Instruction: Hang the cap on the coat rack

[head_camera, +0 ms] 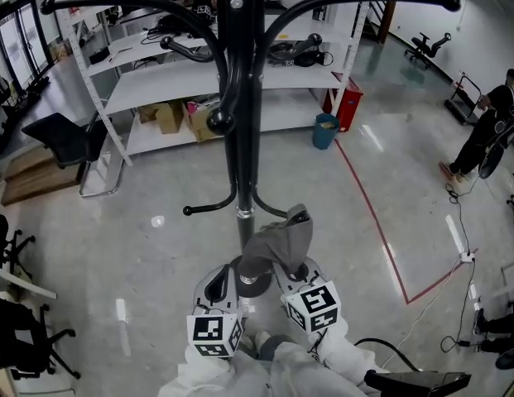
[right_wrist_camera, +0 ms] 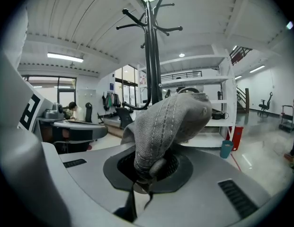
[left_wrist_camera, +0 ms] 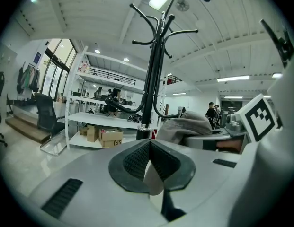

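Observation:
The black coat rack (head_camera: pixel 240 98) stands straight ahead, its curved hooks spreading at the top and lower down; its pole (right_wrist_camera: pixel 152 56) rises in both gripper views (left_wrist_camera: pixel 154 74). A grey cap (head_camera: pixel 279 238) hangs from my right gripper (head_camera: pixel 291 271), which is shut on the cap's edge (right_wrist_camera: pixel 149 167). The cap (right_wrist_camera: pixel 173 119) fills the middle of the right gripper view, below the hooks. My left gripper (head_camera: pixel 221 284) sits beside it, low near the pole's base, jaws together with nothing between them (left_wrist_camera: pixel 149 160). From the left gripper view the cap (left_wrist_camera: pixel 187 126) shows at the right.
White shelving (head_camera: pixel 190 73) with cardboard boxes (head_camera: pixel 170 116) stands behind the rack. A blue bin (head_camera: pixel 324 131) and red box (head_camera: pixel 346 102) sit at its right end. A black chair (head_camera: pixel 62 139) is at left. A person (head_camera: pixel 488 122) stands far right. Red floor tape (head_camera: pixel 372 213) runs right.

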Available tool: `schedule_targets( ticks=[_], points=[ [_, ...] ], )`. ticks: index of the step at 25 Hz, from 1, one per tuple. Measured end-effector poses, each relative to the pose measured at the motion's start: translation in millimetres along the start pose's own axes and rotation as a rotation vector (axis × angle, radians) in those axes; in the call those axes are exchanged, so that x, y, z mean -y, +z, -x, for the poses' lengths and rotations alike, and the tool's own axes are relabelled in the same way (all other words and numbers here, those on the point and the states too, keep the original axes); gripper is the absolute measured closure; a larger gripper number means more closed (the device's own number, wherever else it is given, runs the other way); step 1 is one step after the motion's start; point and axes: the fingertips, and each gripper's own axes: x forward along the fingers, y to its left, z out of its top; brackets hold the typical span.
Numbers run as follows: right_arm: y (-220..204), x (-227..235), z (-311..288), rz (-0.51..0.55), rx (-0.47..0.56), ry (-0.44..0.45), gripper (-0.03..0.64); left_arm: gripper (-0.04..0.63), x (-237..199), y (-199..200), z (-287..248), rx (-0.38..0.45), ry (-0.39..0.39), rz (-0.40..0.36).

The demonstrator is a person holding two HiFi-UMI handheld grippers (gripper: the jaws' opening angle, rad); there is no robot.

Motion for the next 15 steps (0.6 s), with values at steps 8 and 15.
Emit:
schedule_targets(
  ticks=[8, 15],
  points=[
    [-15.4, -1.7, -14.4, 0.003, -0.036, 0.041, 0.591, 0.603, -8.0, -4.6, -5.3, -0.025, 0.037, 0.011],
    [-31.5, -4.8, -37.5, 0.002, -0.075, 0.076, 0.591, 0.602, -22.9, -9.8, -5.0, -0.044, 0.076, 0.021]
  ],
)
